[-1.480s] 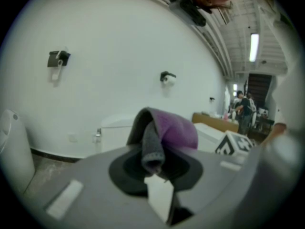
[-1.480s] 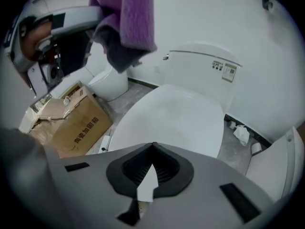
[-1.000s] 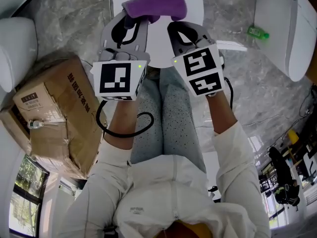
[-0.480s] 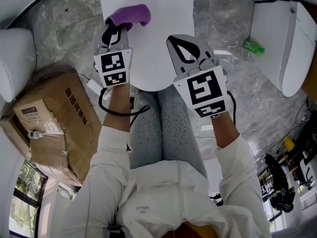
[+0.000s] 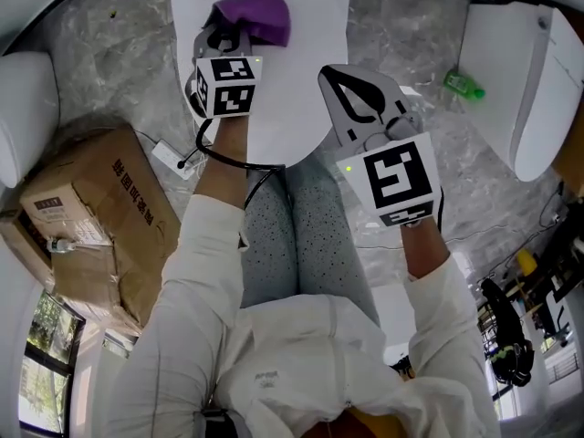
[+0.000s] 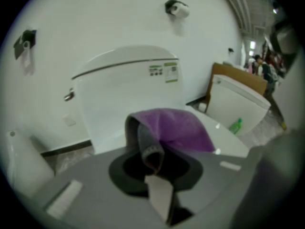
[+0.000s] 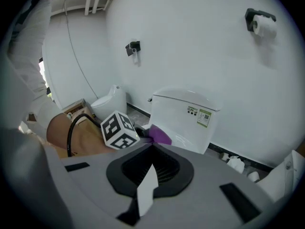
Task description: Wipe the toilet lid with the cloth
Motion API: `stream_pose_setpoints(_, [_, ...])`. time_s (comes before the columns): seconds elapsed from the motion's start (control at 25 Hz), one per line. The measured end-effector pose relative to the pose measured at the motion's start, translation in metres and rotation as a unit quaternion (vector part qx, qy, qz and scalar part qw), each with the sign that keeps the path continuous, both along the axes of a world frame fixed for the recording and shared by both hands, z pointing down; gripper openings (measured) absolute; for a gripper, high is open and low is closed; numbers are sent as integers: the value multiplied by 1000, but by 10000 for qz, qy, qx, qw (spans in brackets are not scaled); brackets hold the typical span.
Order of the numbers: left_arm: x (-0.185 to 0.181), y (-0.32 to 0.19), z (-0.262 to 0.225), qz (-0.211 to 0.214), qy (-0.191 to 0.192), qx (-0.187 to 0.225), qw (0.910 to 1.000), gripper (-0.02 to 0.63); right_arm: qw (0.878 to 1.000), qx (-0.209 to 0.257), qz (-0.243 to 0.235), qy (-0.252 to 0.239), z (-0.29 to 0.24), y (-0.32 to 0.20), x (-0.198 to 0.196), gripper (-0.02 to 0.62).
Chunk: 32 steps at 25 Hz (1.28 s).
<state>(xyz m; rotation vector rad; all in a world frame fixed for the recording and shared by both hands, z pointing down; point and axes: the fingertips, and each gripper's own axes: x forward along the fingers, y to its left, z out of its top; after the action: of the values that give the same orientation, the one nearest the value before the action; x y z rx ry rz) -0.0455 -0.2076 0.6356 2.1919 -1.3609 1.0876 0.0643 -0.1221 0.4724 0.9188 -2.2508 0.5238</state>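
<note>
The left gripper (image 5: 226, 36) has its jaws clamped on a fold of the purple cloth (image 5: 257, 16). The rest of the cloth spreads ahead of the jaws, at the far end of the white toilet lid (image 5: 292, 108). The right gripper (image 5: 342, 85) hovers beside the lid's edge, jaws pressed together on nothing. The wiping looks barely begun: nearly all the lid behind the cloth remains.

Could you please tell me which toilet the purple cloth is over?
The middle toilet, before the person: the left claw holds the cloth over its lid, unlike the left toilet and right toilet.
</note>
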Motion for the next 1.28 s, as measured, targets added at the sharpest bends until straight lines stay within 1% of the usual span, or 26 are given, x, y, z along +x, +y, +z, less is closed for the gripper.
stream_pose_setpoints(0.04, [24, 4, 0, 289, 87, -29, 9995, 51, 10000, 24, 57, -8, -3, -1, 3, 14])
stream_pose_setpoints(0.12, [73, 24, 0, 877, 251, -149, 9957, 51, 9999, 54, 155, -11, -7, -1, 10, 14])
stream_pose_setpoints(0.2, [109, 55, 2, 1261, 411, -320, 9907, 51, 9998, 62, 211, -10, -11, 0, 15, 14])
stream_pose_setpoints(0.24, [118, 72, 3, 1351, 478, -405, 9889, 51, 9997, 67, 226, -9, -13, 1, 16, 14])
stream_pose_setpoints(0.32, [116, 100, 5, 1384, 540, -536, 9875, 51, 9997, 83, 245, -16, -15, 4, 17, 14])
stream_pose_setpoints(0.4, [89, 119, 6, 1214, 495, -607, 9895, 52, 9996, 85, 273, -68, -18, 8, 15, 14])
stream_pose_setpoints(0.44, [67, 127, 7, 1027, 447, -641, 9916, 52, 9995, 74, 288, -108, -19, 11, 12, 14])
stream_pose_setpoints(0.56, [-16, 143, 10, 229, 217, -747, 9967, 52, 9994, 55, 281, -203, -19, 22, -1, 14])
stream_pose_setpoints(0.64, [-63, 153, 14, -234, 65, -821, 9963, 52, 9994, 58, 242, -240, -20, 30, -10, 14])
stream_pose_setpoints(0.72, [-92, 164, 17, -584, 5, -890, 9943, 52, 9995, 63, 199, -245, -21, 39, -16, 14])
stream_pose_setpoints(0.8, [-96, 175, 18, -692, -31, -869, 9938, 52, 9995, 67, 192, -232, -21, 47, -19, 14])
stream_pose_setpoints(0.84, [-89, 180, 19, -633, -34, -830, 9945, 52, 9995, 65, 205, -220, -21, 51, -19, 14])
stream_pose_setpoints(0.92, [-60, 192, 18, -381, 38, -751, 9964, 52, 9995, 58, 247, -183, -21, 59, -17, 14])
stream_pose_setpoints(1.04, [4, 214, 18, 209, 348, -800, 9960, 52, 9994, 58, 333, -116, -21, 71, -11, 14])
stream_pose_setpoints(1.08, [27, 224, 19, 434, 512, -893, 9937, 52, 9993, 59, 361, -91, -21, 74, -9, 14])
stream_pose_setpoints(1.16, [70, 249, 22, 871, 831, -1157, 9860, 52, 9991, 55, 409, -44, -21, 82, -6, 14])
stream_pose_setpoints(1.24, [94, 275, 25, 1206, 952, -1384, 9784, 52, 9989, 52, 455, -21, -23, 89, -5, 14])
stream_pose_setpoints(1.28, [96, 286, 26, 1275, 966, -1466, 9762, 52, 9989, 57, 474, -22, -24, 92, -5, 14])
